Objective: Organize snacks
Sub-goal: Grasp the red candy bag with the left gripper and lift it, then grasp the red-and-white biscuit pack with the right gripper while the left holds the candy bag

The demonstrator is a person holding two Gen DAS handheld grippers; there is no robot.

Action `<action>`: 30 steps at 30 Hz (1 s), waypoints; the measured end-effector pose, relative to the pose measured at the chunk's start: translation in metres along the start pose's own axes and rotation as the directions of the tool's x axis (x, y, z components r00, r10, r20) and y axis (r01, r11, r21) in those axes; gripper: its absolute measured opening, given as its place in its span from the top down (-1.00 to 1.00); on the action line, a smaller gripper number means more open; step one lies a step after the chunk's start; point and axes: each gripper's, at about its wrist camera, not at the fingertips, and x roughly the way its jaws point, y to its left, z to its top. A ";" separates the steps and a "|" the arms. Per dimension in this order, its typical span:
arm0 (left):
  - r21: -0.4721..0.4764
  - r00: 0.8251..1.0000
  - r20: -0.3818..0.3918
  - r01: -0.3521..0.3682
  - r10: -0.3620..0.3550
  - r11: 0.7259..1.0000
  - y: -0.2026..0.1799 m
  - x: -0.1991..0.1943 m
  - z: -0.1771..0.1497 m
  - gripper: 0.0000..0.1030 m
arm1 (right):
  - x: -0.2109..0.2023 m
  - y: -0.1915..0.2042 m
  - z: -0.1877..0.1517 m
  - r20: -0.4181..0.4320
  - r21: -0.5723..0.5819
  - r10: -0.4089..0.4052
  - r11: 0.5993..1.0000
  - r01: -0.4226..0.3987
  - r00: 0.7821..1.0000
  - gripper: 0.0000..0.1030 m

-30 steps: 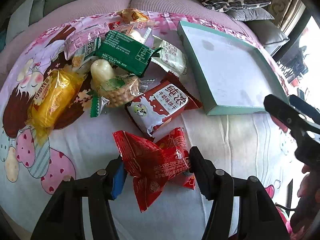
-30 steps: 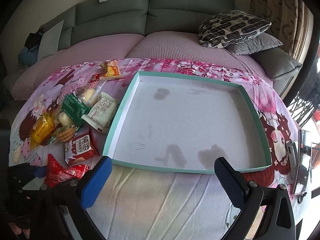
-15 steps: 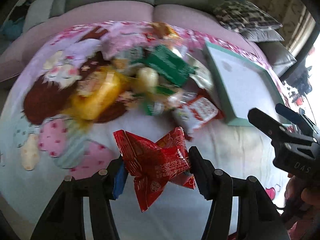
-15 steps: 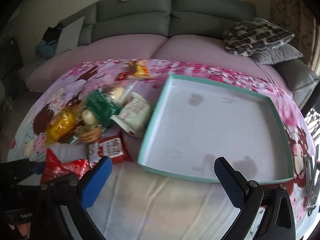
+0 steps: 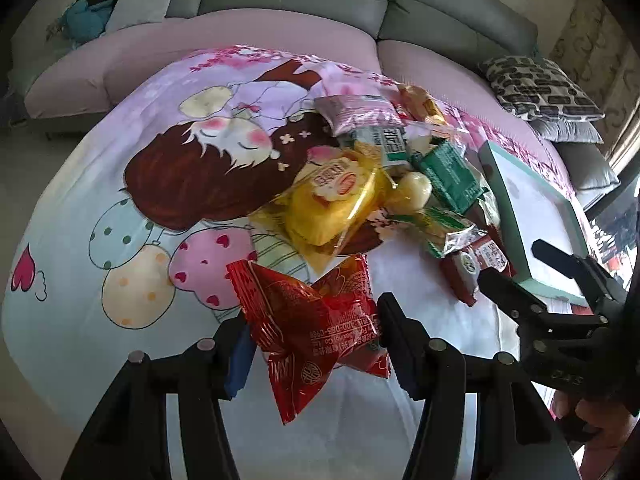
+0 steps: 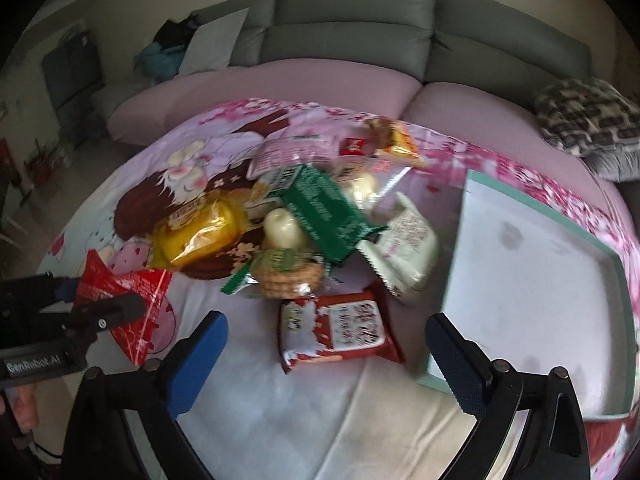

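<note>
Your left gripper [image 5: 314,332] is clamped on a crumpled red snack packet [image 5: 308,320], held just above the cartoon-print cloth [image 5: 120,208], while your right gripper [image 6: 326,354] is spread wide with nothing between its blue pads [image 6: 200,356]. Just beyond the right gripper lies a red-and-white biscuit pack [image 6: 340,330]. Farther back sits the snack pile, with a yellow bag [image 6: 200,234] and a green pack [image 6: 324,210], left of the teal tray [image 6: 452,264], and a grey sofa [image 6: 360,28] behind.

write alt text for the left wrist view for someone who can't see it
The left gripper is shut on a red snack packet above a cartoon-print cloth. Beyond lies a pile of snacks, including a yellow packet, with a teal-rimmed tray and the open right gripper at right.
</note>
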 end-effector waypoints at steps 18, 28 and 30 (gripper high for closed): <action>-0.034 0.999 -0.015 0.035 -0.035 0.999 0.011 0.005 -0.004 -0.16 | 0.038 -0.002 -0.001 -0.130 0.005 -0.020 1.000 0.021 0.991 -0.59; -0.019 0.999 -0.032 0.023 -0.023 1.000 0.006 0.010 -0.005 -0.16 | 0.041 0.004 -0.004 -0.144 -0.033 -0.047 0.999 0.043 0.989 -0.32; -0.016 0.999 -0.035 0.016 -0.017 1.000 0.005 0.010 -0.005 -0.16 | 0.040 0.004 -0.004 -0.141 -0.033 -0.045 0.999 0.041 0.989 -0.28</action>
